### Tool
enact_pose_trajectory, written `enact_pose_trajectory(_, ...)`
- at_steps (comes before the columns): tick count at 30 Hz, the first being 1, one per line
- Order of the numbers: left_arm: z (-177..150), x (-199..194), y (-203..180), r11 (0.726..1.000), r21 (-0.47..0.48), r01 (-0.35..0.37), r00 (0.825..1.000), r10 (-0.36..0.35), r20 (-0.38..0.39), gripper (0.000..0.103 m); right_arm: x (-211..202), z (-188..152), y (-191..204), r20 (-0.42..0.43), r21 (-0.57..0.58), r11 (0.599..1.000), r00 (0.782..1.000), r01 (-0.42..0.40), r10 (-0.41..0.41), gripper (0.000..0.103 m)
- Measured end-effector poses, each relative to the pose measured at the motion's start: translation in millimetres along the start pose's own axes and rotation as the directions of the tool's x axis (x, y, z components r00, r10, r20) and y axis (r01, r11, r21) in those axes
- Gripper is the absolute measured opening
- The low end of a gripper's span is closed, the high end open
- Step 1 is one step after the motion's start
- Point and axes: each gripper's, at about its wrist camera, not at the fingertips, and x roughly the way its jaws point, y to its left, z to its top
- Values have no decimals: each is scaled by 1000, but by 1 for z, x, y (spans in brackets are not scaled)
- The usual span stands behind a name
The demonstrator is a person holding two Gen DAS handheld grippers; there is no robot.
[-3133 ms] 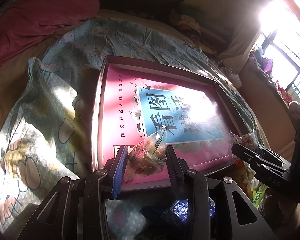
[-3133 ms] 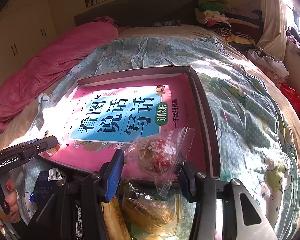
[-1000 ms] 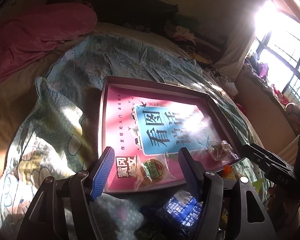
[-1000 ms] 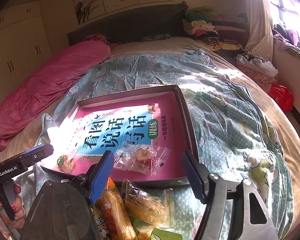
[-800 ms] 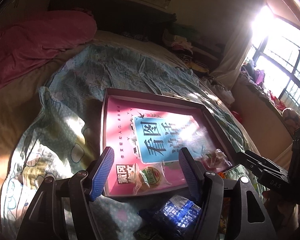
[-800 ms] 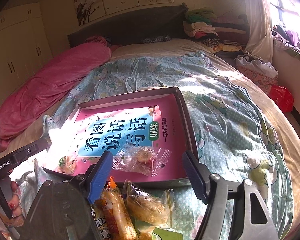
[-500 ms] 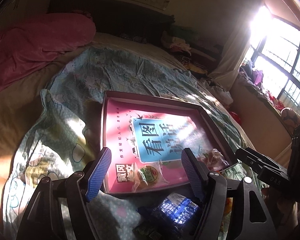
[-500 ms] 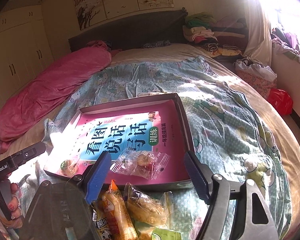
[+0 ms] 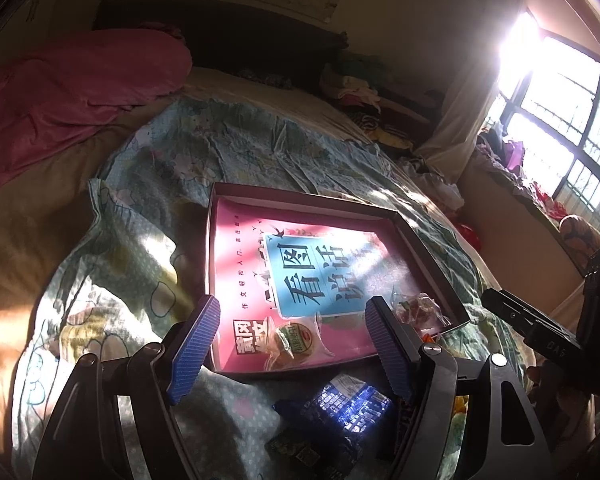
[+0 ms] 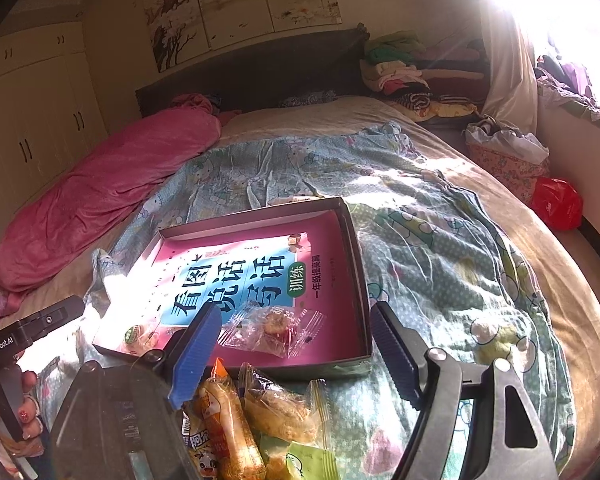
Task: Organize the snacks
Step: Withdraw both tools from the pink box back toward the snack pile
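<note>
snacks sit in two places. two clear-wrapped ones lie in the shallow box [image 10: 358, 276] on the bed: a round cake with a green label [image 9: 294, 340] near its front left corner, and a wrapped pastry [image 10: 270, 330] near its front right. the rest wait in a pile on the quilt [image 10: 440, 240] just in front of the box: an orange sausage-like pack [image 10: 226, 420], a crumbly bun in clear wrap [image 10: 280, 408], a green packet [image 10: 308, 462] and a dark blue packet [image 9: 346, 412].

left gripper [image 9: 294, 350] is released, its jaws having just been opening, with nothing pinched between them. right gripper [image 10: 296, 354] is likewise released and empty, its jaws also just opening, above the pile.

risks from here, as i judge them: the wrappers are slick and loose, so a pinch on a corner could slip. the pile is crowded, so one grab may drag a neighbour. the box rests on soft bedding and could tip or slide if its near wall is bumped. glare from the window [image 9: 560, 120] may hide clear packaging.
</note>
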Motion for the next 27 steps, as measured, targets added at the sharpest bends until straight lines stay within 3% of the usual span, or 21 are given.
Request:
enact_pose_trajectory(11, 0, -13, 3, 1000, -10, 2, 1000, -2, 13, 77, -17, 3, -14, 33, 14, 1000, 999, 22, -23, 77)
enact_pose_trajectory(27, -10, -21, -14, 998, 43, 40, 999, -40, -6, 77, -32, -12, -13, 10, -11, 1000, 1000, 5, -4, 79)
